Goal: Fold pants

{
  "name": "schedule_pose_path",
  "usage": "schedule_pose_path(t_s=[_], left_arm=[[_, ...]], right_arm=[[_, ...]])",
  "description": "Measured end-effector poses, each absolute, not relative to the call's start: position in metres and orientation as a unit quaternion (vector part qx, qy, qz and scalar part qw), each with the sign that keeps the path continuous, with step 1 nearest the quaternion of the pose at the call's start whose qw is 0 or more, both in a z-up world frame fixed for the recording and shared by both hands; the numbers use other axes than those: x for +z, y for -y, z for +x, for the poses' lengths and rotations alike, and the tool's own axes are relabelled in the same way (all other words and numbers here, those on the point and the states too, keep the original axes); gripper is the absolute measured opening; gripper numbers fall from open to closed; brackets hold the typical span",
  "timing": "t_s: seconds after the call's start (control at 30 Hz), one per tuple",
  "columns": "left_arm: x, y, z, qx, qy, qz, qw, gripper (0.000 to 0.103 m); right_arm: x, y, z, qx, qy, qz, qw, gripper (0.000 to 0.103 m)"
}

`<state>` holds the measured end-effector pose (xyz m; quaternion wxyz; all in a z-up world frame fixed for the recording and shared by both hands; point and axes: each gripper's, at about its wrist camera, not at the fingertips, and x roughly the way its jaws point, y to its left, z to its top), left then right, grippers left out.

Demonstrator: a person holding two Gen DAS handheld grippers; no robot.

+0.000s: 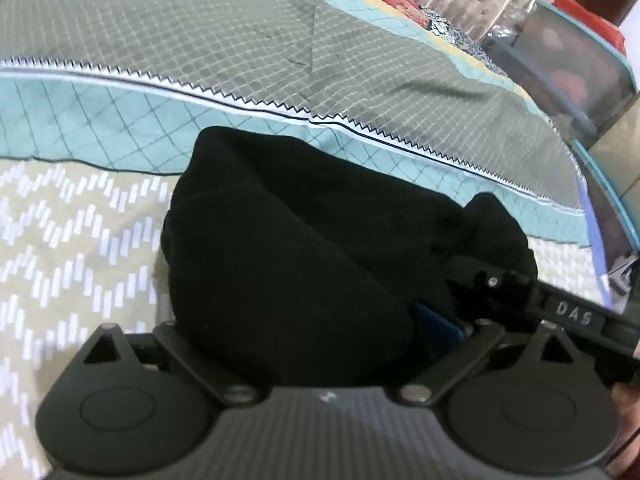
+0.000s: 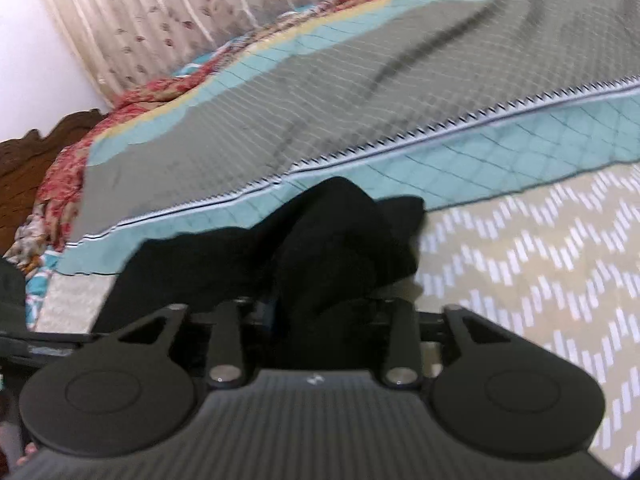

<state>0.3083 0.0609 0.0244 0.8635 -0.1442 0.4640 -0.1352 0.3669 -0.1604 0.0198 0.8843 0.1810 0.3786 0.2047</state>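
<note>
Black pants (image 1: 288, 256) bunched on the bed (image 1: 80, 248), soft and limp, cloth lying between both my tongs: left tongs (image 1: 320, 320) spread wide, right tongs (image 2: 316, 312) half-closed, grip unclear; best pinched at a hem or waistband edge.

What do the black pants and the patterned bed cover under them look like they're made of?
The black pants look like soft matte cloth, perhaps knit or fleece: they bunch in rounded folds with no shine, though the weave is too dark to read. The green, teal and beige patterned bed cover looks like thin printed woven cloth, probably cotton: it lies flat with sharp creases and a dull finish.
</note>
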Motion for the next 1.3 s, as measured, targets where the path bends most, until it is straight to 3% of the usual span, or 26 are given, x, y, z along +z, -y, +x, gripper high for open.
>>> schedule_pose_path(t_s=[0.3, 0.67, 1.3], left_arm=[[0.069, -0.04, 0.226, -0.055, -0.465, -0.065, 0.881, 0.099], [0.102, -0.004, 0.094, -0.025, -0.468, -0.001, 0.883, 0.102], [0.14, 0.002, -0.004, 0.049, -0.421, 0.059, 0.904, 0.103]], right_arm=[[0.055, 0.18, 0.273, 0.16, -0.369, 0.188, 0.896, 0.061], [0.057, 0.193, 0.145, 0.163, -0.429, 0.258, 0.85, 0.072], [0.081, 0.184, 0.055, 0.193, -0.447, 0.286, 0.825, 0.082]])
